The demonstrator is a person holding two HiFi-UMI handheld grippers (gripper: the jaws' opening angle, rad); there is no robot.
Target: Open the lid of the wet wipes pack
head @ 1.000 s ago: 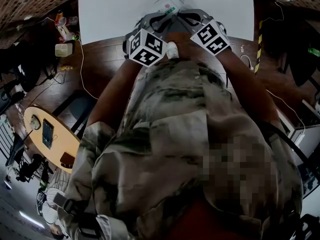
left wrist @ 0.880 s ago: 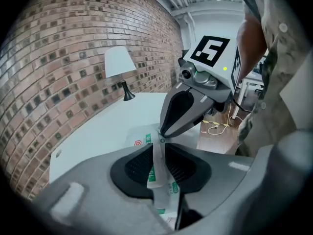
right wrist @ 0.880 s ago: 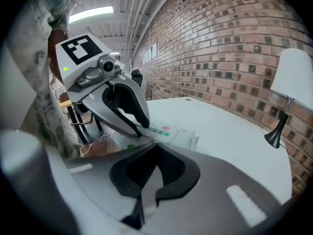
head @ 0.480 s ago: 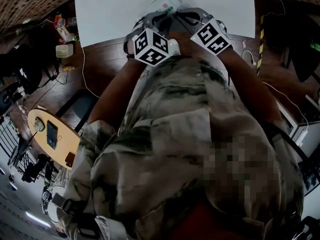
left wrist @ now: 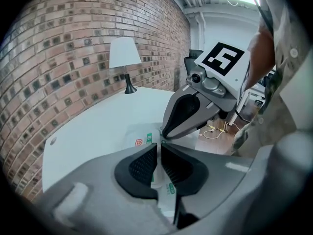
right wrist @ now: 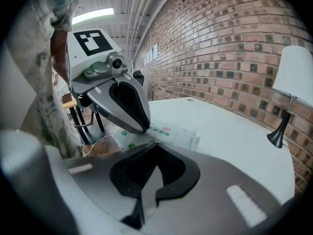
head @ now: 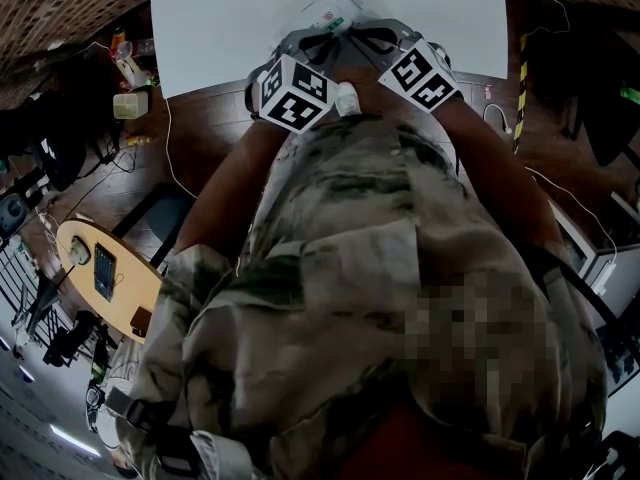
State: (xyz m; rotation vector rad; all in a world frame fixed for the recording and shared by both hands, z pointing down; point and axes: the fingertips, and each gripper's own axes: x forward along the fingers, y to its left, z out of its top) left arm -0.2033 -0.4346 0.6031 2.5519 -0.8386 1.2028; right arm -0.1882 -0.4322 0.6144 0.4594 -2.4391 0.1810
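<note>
The wet wipes pack (head: 330, 13), white with green and red print, is at the near edge of the white table (head: 210, 18). Both grippers meet at it. My left gripper (head: 312, 40) is shut, with a thin white edge of the pack (left wrist: 144, 140) pinched between its black pads (left wrist: 143, 166). My right gripper (head: 377, 36) is shut too, and a thin pale strip that looks like the pack's lid flap runs between its pads (right wrist: 134, 173). In the right gripper view the pack (right wrist: 171, 133) lies just past the jaws, under the left gripper's finger (right wrist: 128, 104).
A lamp (left wrist: 124, 58) with a white shade stands far back on the table by the brick wall (right wrist: 230, 48). Below the table's edge are a wooden floor with cables (head: 165, 138), clutter (head: 128, 98) and a round wooden table (head: 100, 268). The person's torso fills the head view.
Both marker cubes and the pack shift only slightly near the table's edge; the left cube went a little right, then back. The grips look the same.
</note>
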